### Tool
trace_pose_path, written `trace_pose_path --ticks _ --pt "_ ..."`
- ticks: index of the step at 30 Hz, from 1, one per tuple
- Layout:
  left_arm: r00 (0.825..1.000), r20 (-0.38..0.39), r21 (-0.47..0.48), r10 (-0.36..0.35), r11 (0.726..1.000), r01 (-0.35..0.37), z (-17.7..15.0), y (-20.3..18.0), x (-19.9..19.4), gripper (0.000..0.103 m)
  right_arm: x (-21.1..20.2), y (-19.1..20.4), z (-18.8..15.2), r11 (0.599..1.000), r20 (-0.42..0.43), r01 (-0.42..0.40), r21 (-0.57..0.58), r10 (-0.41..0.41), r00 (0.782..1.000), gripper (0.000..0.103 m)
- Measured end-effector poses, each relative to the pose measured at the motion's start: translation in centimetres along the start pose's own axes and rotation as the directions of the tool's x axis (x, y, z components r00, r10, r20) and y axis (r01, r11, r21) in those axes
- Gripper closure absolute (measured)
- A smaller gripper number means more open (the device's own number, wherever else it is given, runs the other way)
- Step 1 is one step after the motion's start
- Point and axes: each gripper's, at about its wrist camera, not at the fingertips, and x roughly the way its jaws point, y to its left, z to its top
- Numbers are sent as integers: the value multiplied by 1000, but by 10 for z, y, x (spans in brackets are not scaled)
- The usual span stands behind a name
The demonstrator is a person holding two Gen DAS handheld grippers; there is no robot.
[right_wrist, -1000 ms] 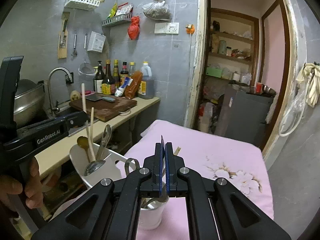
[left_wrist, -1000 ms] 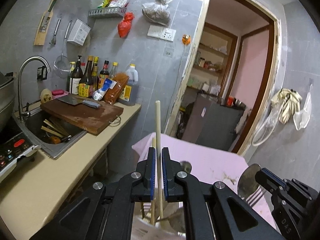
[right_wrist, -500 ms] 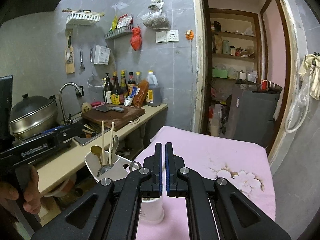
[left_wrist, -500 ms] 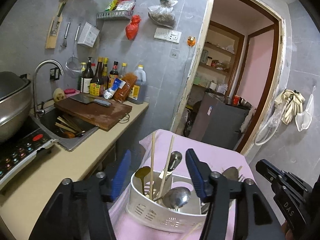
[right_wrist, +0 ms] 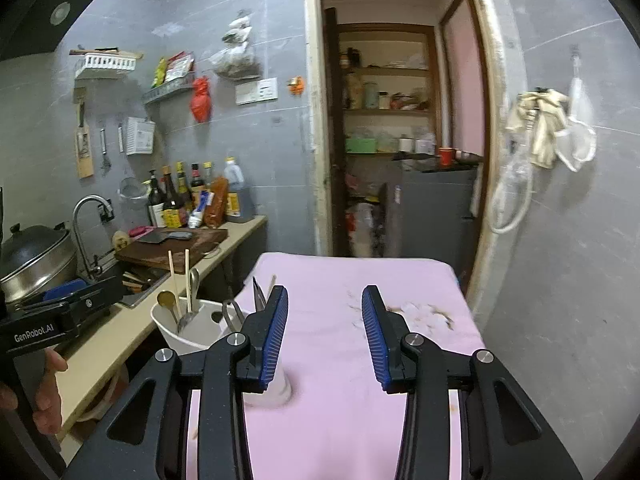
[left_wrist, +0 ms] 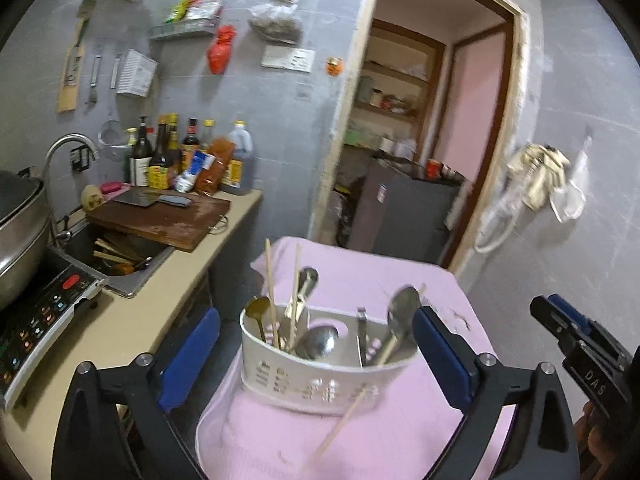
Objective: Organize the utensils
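Pink-clothed table (left_wrist: 400, 280), white utensil caddy (left_wrist: 320, 384) between opening, empty left claw (left_wrist: 316, 344); right claw (right_wrist: 325, 332) opening, empty.

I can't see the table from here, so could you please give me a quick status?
Left gripper and right gripper opening, nothing between fingers. Utensils upright in white caddy. One chopstick loose on pink cloth.

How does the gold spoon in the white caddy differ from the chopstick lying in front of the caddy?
The gold spoon stands upright inside the caddy, bowl up; the chopstick lies slanted on the pink cloth, outside the caddy, its upper end by the front wall. The spoon is shiny gold metal; the chopstick is pale and looks wooden. The spoon ends in a round bowl; the chopstick is a plain thin stick. Both are slender utensils.
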Motion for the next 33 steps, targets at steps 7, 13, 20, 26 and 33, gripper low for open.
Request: trace_pose_path --ticks 7,13,20,26,33 --pt "996 -48 31 -74 997 76 -14 7 -21 1 -53 -7 -22 993 13 92 75 -94 996 18" --pt "993 -75 45 -94 994 98 -32 18 -38 1 -78 -9 -43 986 -11 131 100 -131 991 1" --pt "993 -84 103 -82 991 91 -47 26 -54 1 -97 -2 -74 981 -58 157 111 -151 987 1" --pt "994 -73 133 -78 987 87 -56 31 -71 1 -105 7 -84 983 -73 159 86 -153 985 1" --pt "996 -46 151 -79 985 86 -57 31 -79 1 -111 12 -79 985 -50 157 78 -153 987 1"
